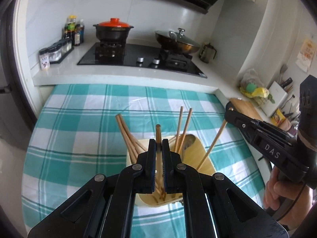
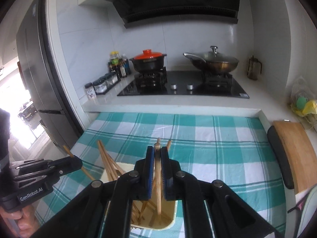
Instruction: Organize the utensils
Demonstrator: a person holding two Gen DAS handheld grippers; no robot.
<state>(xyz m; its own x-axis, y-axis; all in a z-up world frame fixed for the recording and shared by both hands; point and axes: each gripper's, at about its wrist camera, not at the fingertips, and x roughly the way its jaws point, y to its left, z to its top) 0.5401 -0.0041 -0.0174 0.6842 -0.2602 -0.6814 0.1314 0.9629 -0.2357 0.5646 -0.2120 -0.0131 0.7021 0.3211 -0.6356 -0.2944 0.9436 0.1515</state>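
A cream utensil holder stands on the teal checked cloth with several wooden chopsticks leaning in it. My left gripper is shut on one chopstick, whose lower end reaches into the holder. My right gripper is shut on another chopstick, its lower end inside the holder. The right gripper also shows in the left wrist view, gripping the top of its slanted chopstick. The left gripper shows at the left of the right wrist view.
A raised white counter behind the cloth holds a black hob, an orange-lidded pot, a lidded wok and condiment bottles. A wooden cutting board lies at the right. A dark fridge stands at the left.
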